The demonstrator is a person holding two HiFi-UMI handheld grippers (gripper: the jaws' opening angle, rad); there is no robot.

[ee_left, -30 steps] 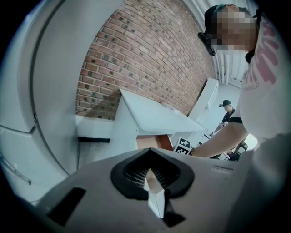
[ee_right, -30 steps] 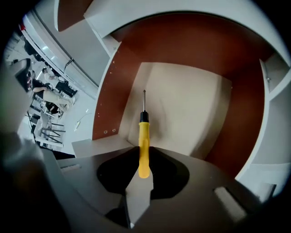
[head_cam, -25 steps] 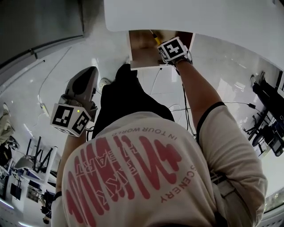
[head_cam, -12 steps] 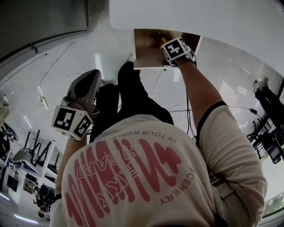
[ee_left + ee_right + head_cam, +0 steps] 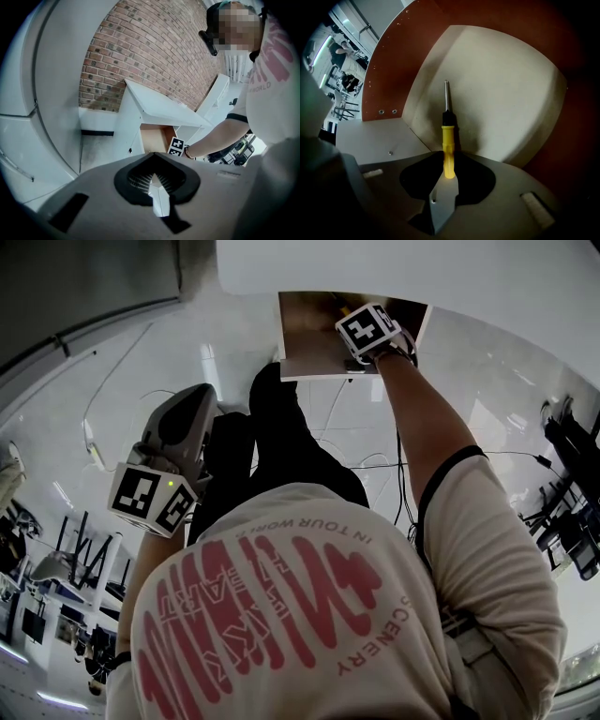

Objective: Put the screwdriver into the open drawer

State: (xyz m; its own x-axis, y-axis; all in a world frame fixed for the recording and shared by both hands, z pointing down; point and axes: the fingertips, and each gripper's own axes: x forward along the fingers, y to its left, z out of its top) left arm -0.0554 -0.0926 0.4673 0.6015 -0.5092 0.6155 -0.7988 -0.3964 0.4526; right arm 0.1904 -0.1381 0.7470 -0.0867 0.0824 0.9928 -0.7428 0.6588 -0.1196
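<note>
The open drawer [image 5: 309, 334] juts from under a white desk, showing a brown wooden inside. My right gripper [image 5: 354, 320] reaches down into it, its marker cube on top. In the right gripper view the screwdriver [image 5: 448, 140] has a yellow handle, a black collar and a metal shaft. Its handle end sits between the jaws of the right gripper [image 5: 446, 180], which is shut on it, and its tip points at the pale drawer bottom [image 5: 506, 89]. My left gripper [image 5: 195, 392] hangs at the left over the floor, shut and holding nothing. From the left gripper [image 5: 159, 204] the drawer [image 5: 152, 139] lies far off.
The white desk top [image 5: 422, 268] overhangs the drawer. Thin cables [image 5: 375, 465] trail over the glossy white floor below it. The person's dark trouser legs [image 5: 281, 446] stand before the drawer. A brick wall [image 5: 154, 56] rises behind the desk. Dark stands [image 5: 572, 437] crowd the right edge.
My right gripper has sunk a little deeper into the drawer with the screwdriver, whose yellow handle no longer shows in the head view. My left gripper has barely moved.
</note>
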